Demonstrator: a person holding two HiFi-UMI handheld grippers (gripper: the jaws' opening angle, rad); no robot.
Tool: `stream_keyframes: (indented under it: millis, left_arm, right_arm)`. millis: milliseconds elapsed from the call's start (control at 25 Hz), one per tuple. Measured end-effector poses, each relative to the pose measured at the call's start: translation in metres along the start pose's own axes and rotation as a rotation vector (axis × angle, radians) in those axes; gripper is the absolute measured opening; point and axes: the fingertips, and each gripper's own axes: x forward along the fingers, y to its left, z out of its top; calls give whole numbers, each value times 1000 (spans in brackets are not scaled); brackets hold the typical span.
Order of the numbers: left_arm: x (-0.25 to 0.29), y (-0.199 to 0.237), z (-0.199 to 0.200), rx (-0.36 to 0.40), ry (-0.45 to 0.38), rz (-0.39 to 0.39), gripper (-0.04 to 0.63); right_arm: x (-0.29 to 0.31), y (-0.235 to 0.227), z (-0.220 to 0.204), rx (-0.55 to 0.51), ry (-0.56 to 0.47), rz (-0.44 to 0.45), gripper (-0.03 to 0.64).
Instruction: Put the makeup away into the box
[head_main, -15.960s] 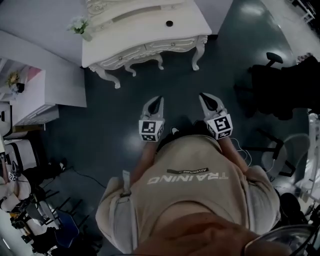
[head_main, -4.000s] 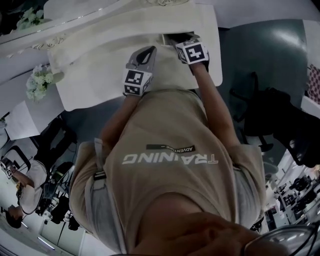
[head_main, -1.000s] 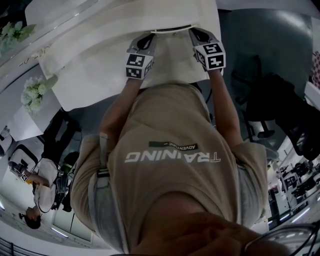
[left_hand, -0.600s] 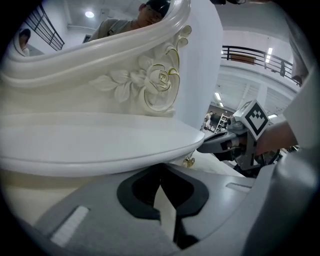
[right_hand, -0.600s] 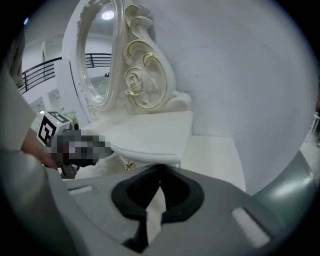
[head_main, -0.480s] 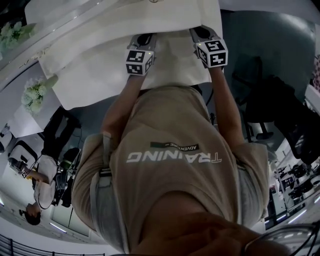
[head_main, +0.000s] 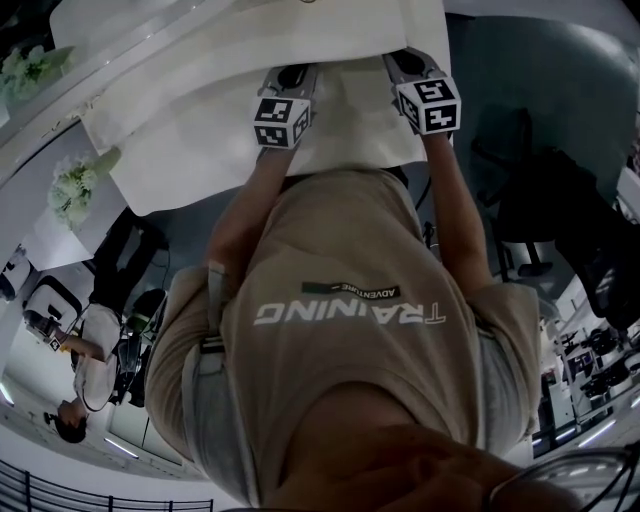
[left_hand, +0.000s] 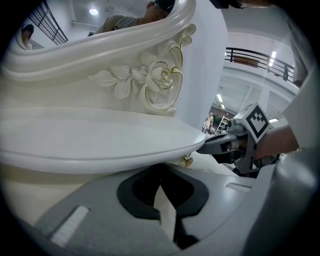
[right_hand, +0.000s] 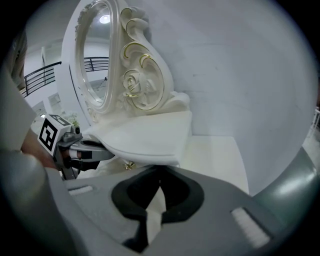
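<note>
No makeup or box shows in any view. In the head view my left gripper (head_main: 292, 72) and right gripper (head_main: 403, 58) reach side by side over the white dressing table (head_main: 200, 130), tips at the raised shelf. The left gripper (left_hand: 160, 172) is shut, its tips just under the shelf's rounded edge (left_hand: 125, 145), with nothing between them. The right gripper (right_hand: 159, 175) is shut too, under that shelf's other end (right_hand: 150, 140). A small gold knob (left_hand: 186, 161) hangs below the shelf between them, the same gold knob (right_hand: 128, 165) in the right gripper view.
A carved mirror frame (right_hand: 95, 65) with a rose relief (left_hand: 160, 80) rises above the shelf. A white wall (right_hand: 240, 75) stands right of the table. White flowers (head_main: 70, 190) sit at the table's left end. A dark chair (head_main: 560, 220) stands to the right, and people (head_main: 90, 360) stand lower left.
Both grippers have drawn back a little from the shelf toward the person. The dark slit seen between their tips a second ago no longer shows.
</note>
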Motion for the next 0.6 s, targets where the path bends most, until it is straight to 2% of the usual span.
stream_keyframes:
  millis: [360,600]
  left_arm:
    - [-36,-10,-9,-7,-24,-18,6]
    - [-86,-10,-15,5,-49,-45,6]
  right_arm:
    - [-17,25,-19,6,-3,6,5]
    - [-38,74,-23,0,-10,-3,5]
